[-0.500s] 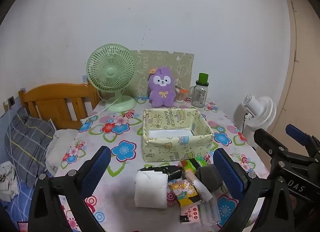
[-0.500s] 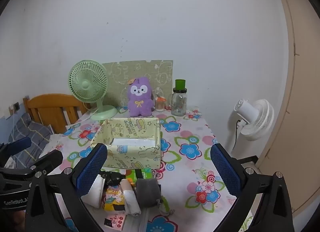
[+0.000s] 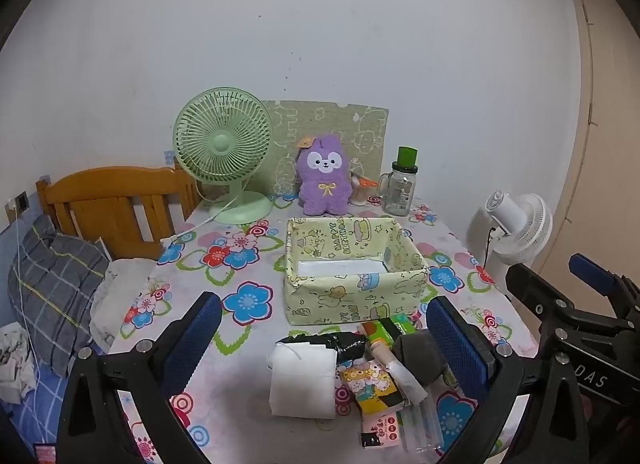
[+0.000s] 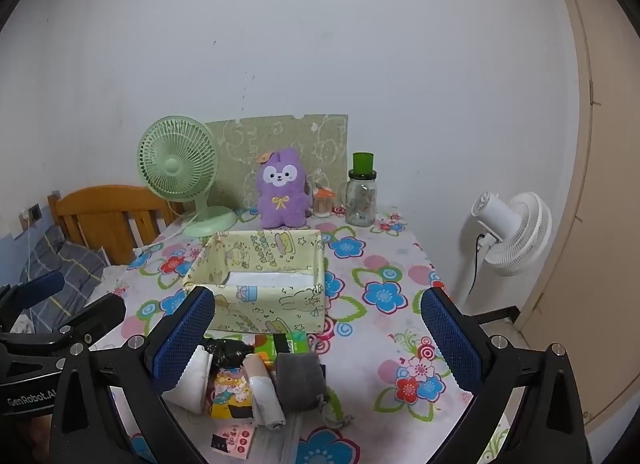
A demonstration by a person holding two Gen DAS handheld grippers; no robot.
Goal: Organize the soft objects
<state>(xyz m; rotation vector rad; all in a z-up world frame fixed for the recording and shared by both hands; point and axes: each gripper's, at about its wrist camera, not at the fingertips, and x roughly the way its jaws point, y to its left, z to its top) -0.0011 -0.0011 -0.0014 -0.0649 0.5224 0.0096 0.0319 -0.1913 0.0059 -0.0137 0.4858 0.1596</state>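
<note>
A heap of soft items lies near the table's front edge: a folded white cloth [image 3: 303,380], a black bag [image 3: 340,342], a yellow cartoon pack [image 3: 374,388], a rolled beige-and-white cloth [image 3: 398,372] and a grey pouch [image 3: 418,352]. Behind them stands a pale yellow fabric box [image 3: 352,288], holding only a white liner. My left gripper [image 3: 326,340] hovers open over the heap, nothing between its fingers. My right gripper [image 4: 318,338] is open too, above the same heap, where the grey pouch [image 4: 298,380] and the box [image 4: 264,292] also show.
At the back of the flowered table [image 3: 200,288] stand a green desk fan [image 3: 224,151], a purple plush [image 3: 324,179], a glass jar with green lid [image 3: 400,187] and a patterned board [image 3: 360,131]. A white floor fan [image 3: 520,227] is right; a wooden bed frame [image 3: 112,199] left.
</note>
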